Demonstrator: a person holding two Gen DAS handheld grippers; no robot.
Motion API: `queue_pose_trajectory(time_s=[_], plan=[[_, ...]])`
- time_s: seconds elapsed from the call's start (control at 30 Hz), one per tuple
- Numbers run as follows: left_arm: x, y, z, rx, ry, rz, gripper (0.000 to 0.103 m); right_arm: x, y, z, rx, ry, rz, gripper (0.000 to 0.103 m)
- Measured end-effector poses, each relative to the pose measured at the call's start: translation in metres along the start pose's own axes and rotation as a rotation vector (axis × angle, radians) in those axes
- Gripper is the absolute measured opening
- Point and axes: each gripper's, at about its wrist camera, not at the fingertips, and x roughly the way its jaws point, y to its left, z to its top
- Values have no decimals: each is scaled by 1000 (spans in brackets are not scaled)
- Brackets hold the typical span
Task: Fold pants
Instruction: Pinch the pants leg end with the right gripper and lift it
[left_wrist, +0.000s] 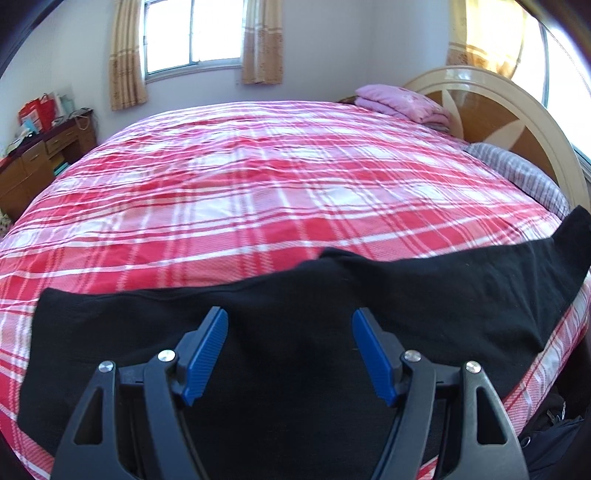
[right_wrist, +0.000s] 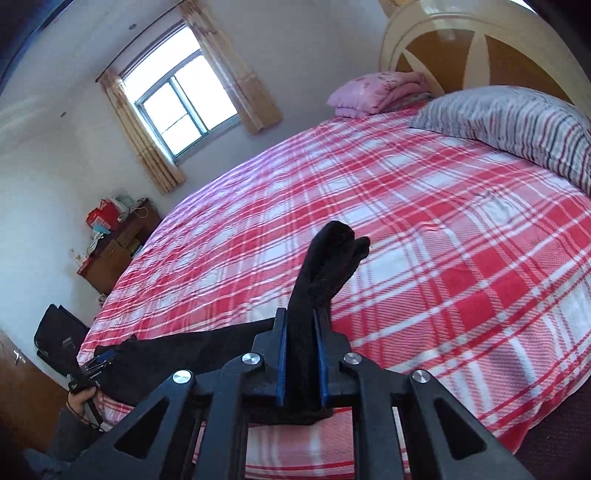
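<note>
Black pants (left_wrist: 295, 295) lie spread across the near edge of the bed, on a red-and-white plaid bedspread (left_wrist: 258, 184). In the left wrist view they run from lower left to the right side, where one end rises off the bed toward the frame edge.

Left gripper (left_wrist: 290, 352): jaws released, blue pads (left_wrist: 205, 356) well apart, nothing betw. them; it hovers over the middle of the pants, whether it touches the fabric can't tell.

Right gripper (right_wrist: 301, 354): jaws clenched on a bunched end of the pants (right_wrist: 325, 266), blue pads pressing it from both sides. The gathered fabric sticks out past the tips, above the bedspread, w/ two rounded lobes at its far end. Rest of the pants trails away to the left along the bed edge.

In the right wrist view, lower left, a hand (right_wrist: 83, 400) holds the left gripper's handle beside the bed edge; a grey sleeve below it.

At the head of the bed: striped pillow (right_wrist: 517, 125), folded pink blanket (right_wrist: 373, 92), cream and wood headboard (right_wrist: 461, 40). Window w/ beige curtains (left_wrist: 192, 33) on the far wall. Wooden dresser (left_wrist: 40, 162) w/ red bags on top at left. Black bag (right_wrist: 55, 334) on the floor near the bed's corner.
</note>
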Motion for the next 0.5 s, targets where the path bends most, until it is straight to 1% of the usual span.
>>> queue_pose_trajectory(time_s=[0.2, 0.5], plan=[[-2, 14, -2, -21, 6, 17, 73, 19, 47, -6, -74, 36, 67, 13], [-4, 7, -1, -12, 2, -5, 73, 80, 125, -12, -176, 133, 189, 13]])
